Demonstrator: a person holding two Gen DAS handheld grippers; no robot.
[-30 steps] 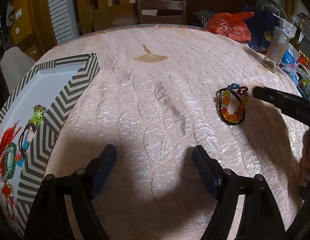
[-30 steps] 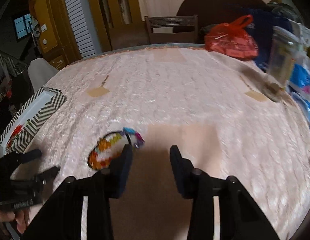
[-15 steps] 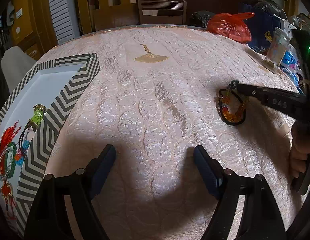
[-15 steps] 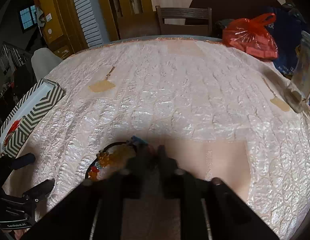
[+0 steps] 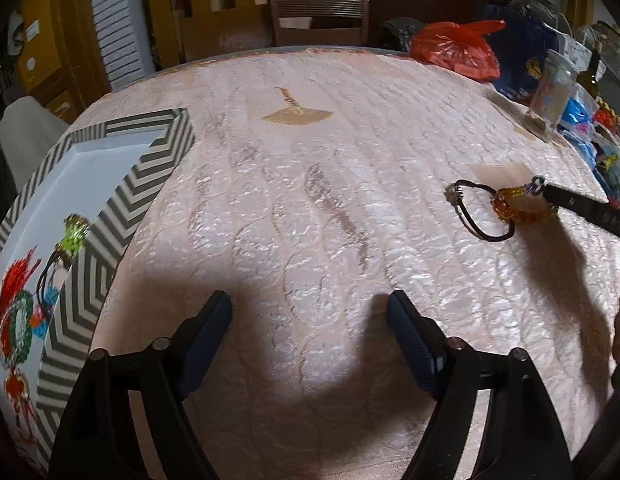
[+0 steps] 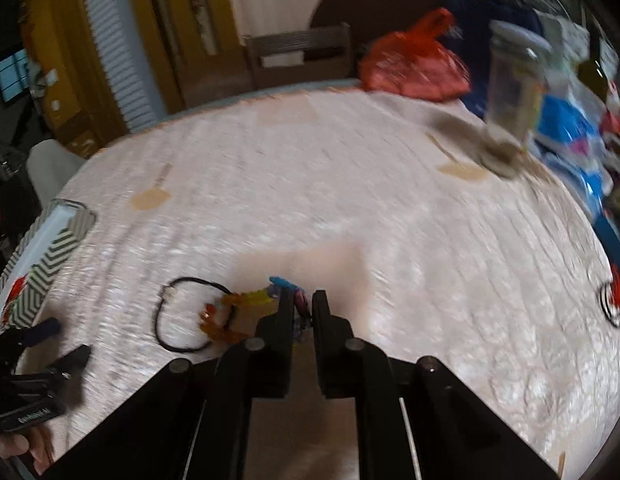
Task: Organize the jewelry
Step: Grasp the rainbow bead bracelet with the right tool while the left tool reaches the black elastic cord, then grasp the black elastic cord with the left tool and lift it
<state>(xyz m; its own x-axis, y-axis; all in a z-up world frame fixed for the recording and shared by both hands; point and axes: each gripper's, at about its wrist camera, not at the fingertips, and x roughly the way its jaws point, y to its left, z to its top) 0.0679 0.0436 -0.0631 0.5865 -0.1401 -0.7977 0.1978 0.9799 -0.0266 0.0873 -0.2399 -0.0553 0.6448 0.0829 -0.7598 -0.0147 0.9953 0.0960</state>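
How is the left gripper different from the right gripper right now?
The left gripper is wide open with nothing between its fingers, while the right gripper is shut on the beaded bracelet. The left gripper sits nearer the chevron tray; the right gripper is farther from it. Both are black two-finger grippers over the pink tablecloth.

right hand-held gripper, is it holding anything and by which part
The right hand-held gripper is shut on the beaded bracelet, pinching its multicolored bead end; the black cord loop trails on the tablecloth. The left hand-held gripper holds nothing.
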